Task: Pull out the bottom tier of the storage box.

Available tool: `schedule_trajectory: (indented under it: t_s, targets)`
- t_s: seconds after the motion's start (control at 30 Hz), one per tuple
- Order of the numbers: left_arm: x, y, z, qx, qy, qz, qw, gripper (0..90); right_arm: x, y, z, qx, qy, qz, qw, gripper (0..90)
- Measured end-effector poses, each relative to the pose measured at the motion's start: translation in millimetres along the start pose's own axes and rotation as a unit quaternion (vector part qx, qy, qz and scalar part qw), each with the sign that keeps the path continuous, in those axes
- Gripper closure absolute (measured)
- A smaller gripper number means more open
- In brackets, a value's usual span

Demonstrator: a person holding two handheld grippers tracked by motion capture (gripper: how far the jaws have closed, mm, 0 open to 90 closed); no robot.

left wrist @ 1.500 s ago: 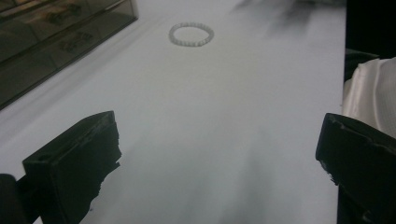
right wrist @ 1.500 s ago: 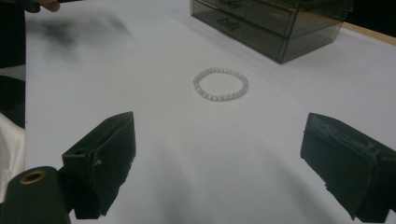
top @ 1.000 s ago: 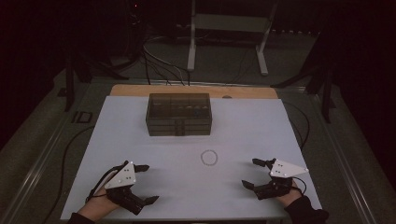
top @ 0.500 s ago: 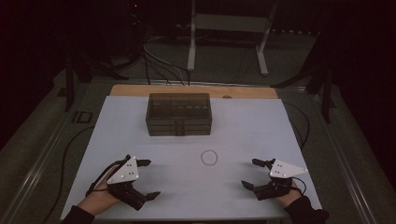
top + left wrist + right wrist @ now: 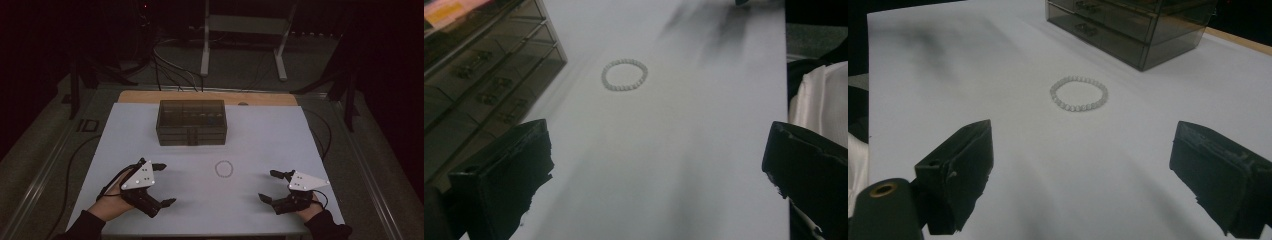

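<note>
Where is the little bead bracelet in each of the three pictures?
High view: the bead bracelet lies flat on the white table, near the middle, between the two grippers.
Left gripper view: upper middle, beyond the open jaws.
Right gripper view: upper middle, beyond the open jaws.
Shared landmark: the dark see-through drawer box, which stands beyond the bracelet in the high view, at upper left in the left gripper view and at upper right in the right gripper view.

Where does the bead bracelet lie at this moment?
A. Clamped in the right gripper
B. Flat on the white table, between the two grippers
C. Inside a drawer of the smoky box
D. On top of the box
B: the bead bracelet lies flat on the white table, in front of the smoky drawer box, apart from the open left gripper and right gripper.
</note>
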State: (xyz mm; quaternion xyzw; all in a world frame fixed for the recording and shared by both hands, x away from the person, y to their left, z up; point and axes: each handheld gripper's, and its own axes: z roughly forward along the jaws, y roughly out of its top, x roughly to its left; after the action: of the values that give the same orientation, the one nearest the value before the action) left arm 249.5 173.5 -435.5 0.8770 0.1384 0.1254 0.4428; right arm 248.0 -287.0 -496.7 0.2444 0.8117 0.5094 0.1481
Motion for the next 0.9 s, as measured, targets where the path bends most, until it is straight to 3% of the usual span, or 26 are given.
schedule_trajectory:
  t_s: [0.57, 0.9]
  targets:
    - [11.7, 14.5, 14.7, 0.019, 0.006, 0.028, 0.9994, 0.0, -0.3, 0.0, 0.3, 0.000, 0.001, 0.003, 1.0000, 10.7]
    - [19.3, 25.3, 33.3, 0.032, 0.022, 0.056, 0.9977, 0.0, -0.5, 0.0, 0.4, 0.000, 0.002, 0.004, 1.0000, 10.7]
